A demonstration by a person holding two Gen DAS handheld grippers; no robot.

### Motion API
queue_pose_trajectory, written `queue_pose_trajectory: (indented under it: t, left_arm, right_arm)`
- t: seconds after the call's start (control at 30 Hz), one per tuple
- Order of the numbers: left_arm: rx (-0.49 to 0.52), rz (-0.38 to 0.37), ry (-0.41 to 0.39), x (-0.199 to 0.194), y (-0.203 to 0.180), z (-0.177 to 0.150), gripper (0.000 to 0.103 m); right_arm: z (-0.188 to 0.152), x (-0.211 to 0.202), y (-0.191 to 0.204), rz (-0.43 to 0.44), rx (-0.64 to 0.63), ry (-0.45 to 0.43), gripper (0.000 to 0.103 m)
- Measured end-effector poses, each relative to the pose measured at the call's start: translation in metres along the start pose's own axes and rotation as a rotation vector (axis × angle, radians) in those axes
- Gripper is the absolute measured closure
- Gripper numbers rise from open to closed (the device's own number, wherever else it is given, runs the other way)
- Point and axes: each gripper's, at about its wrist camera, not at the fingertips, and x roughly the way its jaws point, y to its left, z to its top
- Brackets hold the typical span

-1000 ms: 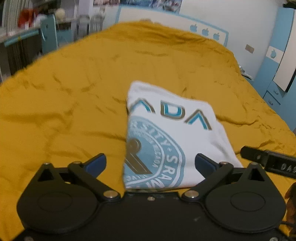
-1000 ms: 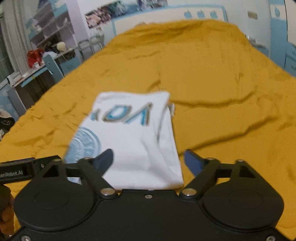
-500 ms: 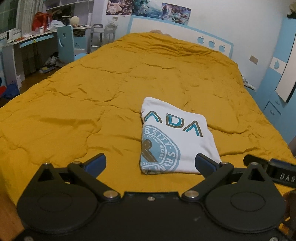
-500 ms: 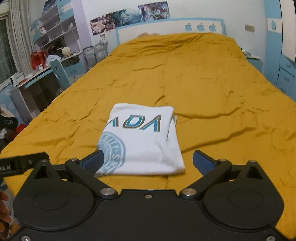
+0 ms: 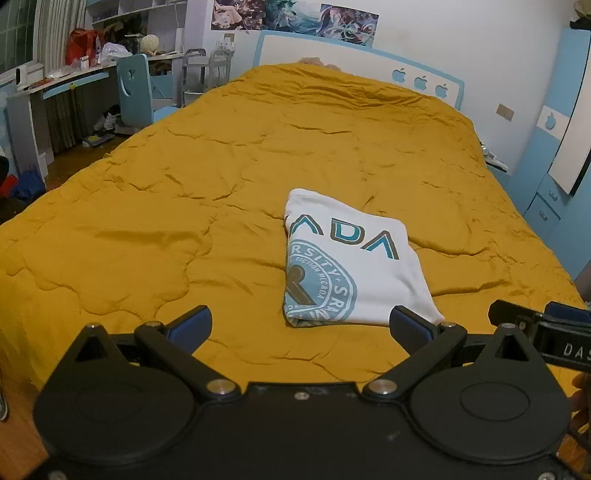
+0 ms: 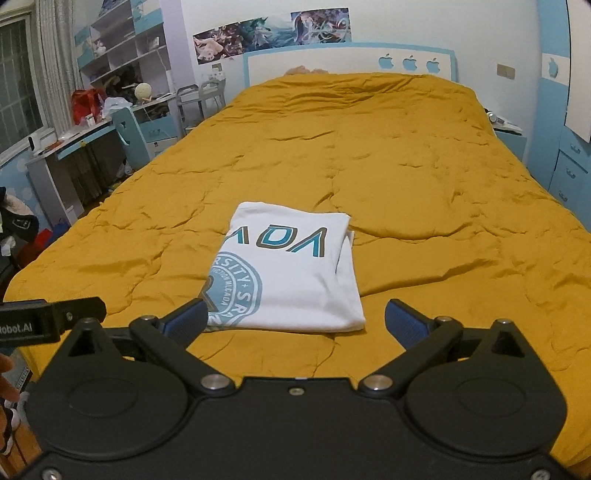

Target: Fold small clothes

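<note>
Grippers come first, two of them, each with two blue-padded fingers. The left gripper [image 5: 301, 325] has its jaws spread wide with nothing between them, and the right gripper [image 6: 293, 321] is parted just as wide and just as bare. Both hang over the near edge of the bed. In the left wrist view the other gripper's black arm pokes in at the right edge; in the right wrist view the left one shows at the left edge.

Just beyond the fingertips lies one shirt [image 5: 351, 266], white with teal lettering and a round teal badge, folded into a neat rectangle. It rests flat on the mustard quilt [image 5: 184, 229] near the foot of the bed, touching neither gripper.

Farther off stand one blue chair [image 6: 127, 136], one desk [image 6: 66, 155] piled with clutter on the left, one headboard [image 6: 347, 61] bearing three blue apple shapes, and a row of posters [image 6: 273, 31] on the wall above it.

Against a second ago, the shirt sits lower and smaller in both views, its edges now sharp where they were blurred, and both grippers have drawn back from it.
</note>
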Motion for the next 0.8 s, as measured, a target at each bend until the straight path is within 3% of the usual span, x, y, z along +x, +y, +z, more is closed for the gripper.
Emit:
queue_pose_trajectory:
  t: [0.8]
  left_arm:
    - [0.024, 0.045, 0.018, -0.0042, -0.0086, 0.0013, 0.000]
  right_arm:
    - [-0.0004, -0.0035, 0.0064, -0.012, -0.001, 0.019, 0.000]
